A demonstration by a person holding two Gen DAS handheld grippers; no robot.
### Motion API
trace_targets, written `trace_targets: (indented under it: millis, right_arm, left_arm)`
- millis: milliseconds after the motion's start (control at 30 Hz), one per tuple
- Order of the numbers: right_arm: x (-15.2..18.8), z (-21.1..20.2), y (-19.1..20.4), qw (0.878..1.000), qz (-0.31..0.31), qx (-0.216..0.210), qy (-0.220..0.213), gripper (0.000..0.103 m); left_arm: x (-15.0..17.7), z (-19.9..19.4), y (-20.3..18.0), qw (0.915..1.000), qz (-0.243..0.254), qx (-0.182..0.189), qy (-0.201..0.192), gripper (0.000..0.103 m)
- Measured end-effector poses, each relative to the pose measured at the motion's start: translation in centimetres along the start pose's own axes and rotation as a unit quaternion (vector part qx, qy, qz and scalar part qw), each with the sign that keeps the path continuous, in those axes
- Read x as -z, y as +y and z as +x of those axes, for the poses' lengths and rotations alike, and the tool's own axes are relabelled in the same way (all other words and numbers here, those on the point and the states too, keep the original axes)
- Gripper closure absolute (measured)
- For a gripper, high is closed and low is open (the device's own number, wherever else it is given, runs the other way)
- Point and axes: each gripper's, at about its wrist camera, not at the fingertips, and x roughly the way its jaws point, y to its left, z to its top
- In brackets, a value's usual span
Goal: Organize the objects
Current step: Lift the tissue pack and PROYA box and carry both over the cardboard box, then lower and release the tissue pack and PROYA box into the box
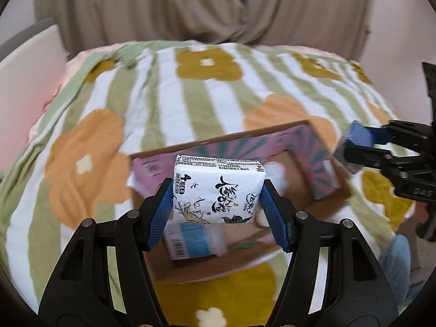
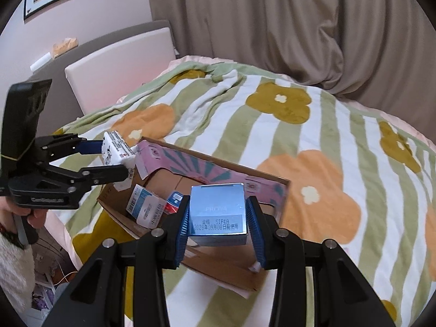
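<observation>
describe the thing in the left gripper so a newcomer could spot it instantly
On the flowered, green-striped blanket sits an open cardboard box with pink printed walls. Just above it, the left gripper clamps a tissue pack. It is soft, white, with black brush lettering, unlike the rigid blue box in the right gripper.

Left wrist: looks forward and down along its tongs [image 1: 218,204], close over the box [image 1: 313,147] on the bed [image 1: 163,95].
Right wrist: same tilt, close, from the box's other side.
Shared: box, bed, curtain [image 2: 272,27]; each sees the other tongs.
</observation>
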Motion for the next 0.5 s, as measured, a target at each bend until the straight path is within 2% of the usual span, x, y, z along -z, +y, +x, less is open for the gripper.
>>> trace_targets:
  millis: [200,500]
  right_arm:
    - [-1.0,4.2,1.4,1.0,-0.001,-0.008,0.023,0.066]
    - [-0.6,11.2,2.0,0.998,0.012,-0.008,0.065,0.066]
  left_arm:
    - [1.0,3.7,3.1,0.9985,-0.05,-0.004,0.024,0.043]
    - [2.1,8.8,4.2,0.9943,-0.089,-0.022,0.054,0.043]
